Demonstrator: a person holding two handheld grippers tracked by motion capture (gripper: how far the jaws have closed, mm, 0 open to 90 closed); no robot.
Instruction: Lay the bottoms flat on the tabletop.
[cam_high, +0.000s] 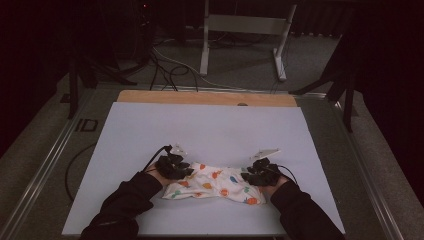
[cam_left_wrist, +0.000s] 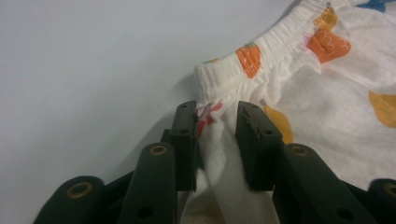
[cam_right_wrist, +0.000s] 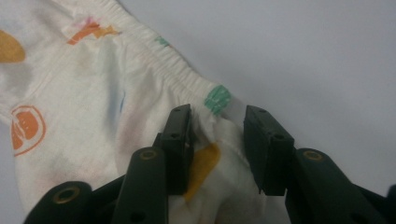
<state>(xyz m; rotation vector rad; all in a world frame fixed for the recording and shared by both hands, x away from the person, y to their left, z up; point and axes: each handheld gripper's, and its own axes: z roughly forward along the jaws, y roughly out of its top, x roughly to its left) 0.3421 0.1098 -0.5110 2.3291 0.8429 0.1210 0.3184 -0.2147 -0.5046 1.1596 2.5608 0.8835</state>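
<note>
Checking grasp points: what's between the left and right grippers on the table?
In the high view, the white printed garment spans the whole stretch between the left gripper and the right gripper; each gripper's jaws straddle a bunch of its cloth.

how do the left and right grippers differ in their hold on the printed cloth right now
The left gripper has its jaws closer together, cloth bunched tight between them; the right gripper stands wider, with a gap at one jaw. Left sits near an orange print, right near a green one. Both straddle the elastic edge of the printed cloth.

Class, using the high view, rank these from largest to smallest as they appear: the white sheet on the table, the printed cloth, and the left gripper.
1. White sheet
2. Printed cloth
3. Left gripper, clearly smallest
</note>
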